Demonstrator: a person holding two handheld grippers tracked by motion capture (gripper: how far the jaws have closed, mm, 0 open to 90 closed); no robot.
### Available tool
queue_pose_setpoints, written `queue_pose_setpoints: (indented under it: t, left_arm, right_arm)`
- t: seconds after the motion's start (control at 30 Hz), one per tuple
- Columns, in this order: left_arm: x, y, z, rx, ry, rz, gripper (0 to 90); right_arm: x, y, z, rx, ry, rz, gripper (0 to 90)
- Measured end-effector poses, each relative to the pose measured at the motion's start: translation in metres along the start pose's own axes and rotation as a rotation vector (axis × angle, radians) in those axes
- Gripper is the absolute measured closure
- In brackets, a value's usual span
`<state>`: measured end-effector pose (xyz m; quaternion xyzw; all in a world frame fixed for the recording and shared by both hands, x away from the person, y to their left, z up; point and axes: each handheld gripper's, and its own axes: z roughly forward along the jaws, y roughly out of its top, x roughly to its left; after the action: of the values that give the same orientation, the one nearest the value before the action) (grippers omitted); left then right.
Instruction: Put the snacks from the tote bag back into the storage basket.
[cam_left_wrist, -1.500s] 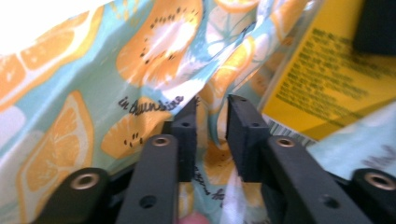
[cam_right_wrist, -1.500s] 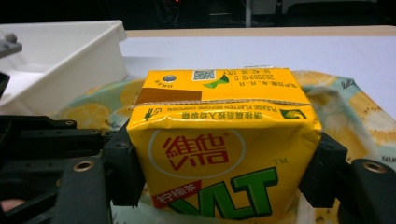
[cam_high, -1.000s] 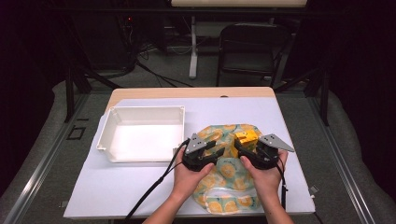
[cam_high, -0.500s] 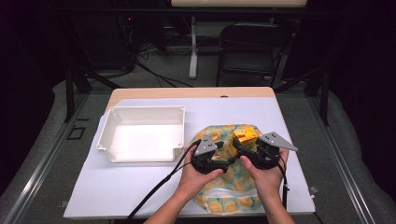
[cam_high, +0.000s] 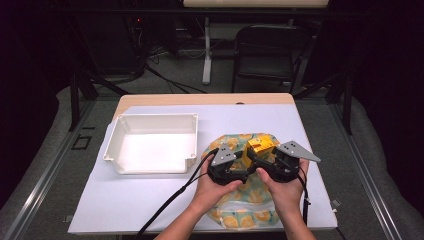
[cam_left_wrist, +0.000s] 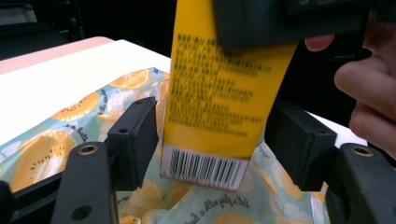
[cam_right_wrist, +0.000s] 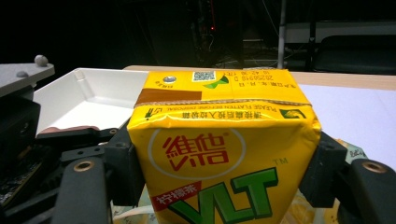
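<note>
White rectangular plastic tray (cam_high: 150, 145) sits at left on the white-topped desk (cam_high: 310, 125), well apart from the work. Just right of it, a lemon-print fabric pouch (cam_high: 240, 210) lies flat on the desk.

Left gripper (cam_high: 235, 167): jaws part open, just been closing, flanking the lower end of the yellow lemon-tea drink carton (cam_high: 260, 148); pads not pressing it, small gaps either side in the left gripper view (cam_left_wrist: 212, 135).

Carton held up above the pouch, between both grippers.

Right gripper (cam_high: 267, 162): jaws clamped on the carton's sides, pads tight against it in the right gripper view (cam_right_wrist: 224, 158).
</note>
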<state>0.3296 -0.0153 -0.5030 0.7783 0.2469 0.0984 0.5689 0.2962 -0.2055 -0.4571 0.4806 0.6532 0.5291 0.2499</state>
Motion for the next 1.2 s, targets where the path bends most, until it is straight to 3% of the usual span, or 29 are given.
queue_pose_setpoints:
  t: [0.07,0.23,0.3,0.6,0.67,0.7,0.8,0.93,1.0,1.03,1.2]
  left_arm:
    - [-0.002,0.001,0.002,-0.003,0.02,0.001,36.5]
    - [-0.002,0.002,0.003,0.0,0.009,0.01,40.6]
    - [-0.003,0.002,0.004,-0.006,0.034,0.017,42.2]
    - [-0.003,0.002,0.004,-0.007,0.028,0.016,42.8]
    - [-0.003,0.002,0.003,-0.009,0.008,0.025,43.8]
    - [-0.004,0.001,0.003,-0.018,0.034,0.027,44.2]
    - [-0.002,0.001,0.003,-0.02,-0.001,0.025,44.5]
    - [-0.002,0.002,0.002,-0.03,-0.007,0.018,43.5]
    - [-0.003,0.003,0.002,-0.05,0.009,0.005,43.0]
    - [-0.002,0.003,0.001,-0.049,-0.013,0.01,44.0]
    - [-0.003,0.001,0.002,-0.038,-0.004,0.016,47.4]
  right_arm:
    - [0.001,0.0,0.001,0.002,0.003,0.002,30.4]
    - [0.005,-0.001,0.001,0.002,0.025,-0.003,30.4]
    - [0.006,-0.001,0.0,0.009,0.035,-0.003,30.4]
    - [0.009,-0.002,0.001,0.02,0.061,-0.008,30.3]
    - [0.011,-0.002,0.0,0.023,0.066,-0.02,30.3]
    - [0.011,-0.002,0.0,0.02,0.067,-0.019,30.3]
    - [0.012,-0.002,0.0,0.017,0.072,-0.027,30.3]
    - [0.013,-0.003,0.0,0.019,0.079,-0.027,30.3]
    - [0.014,-0.003,0.0,0.02,0.086,-0.028,30.3]
    - [0.016,-0.003,0.001,0.019,0.089,-0.033,30.3]
    - [0.014,-0.004,0.001,0.025,0.094,-0.025,30.2]
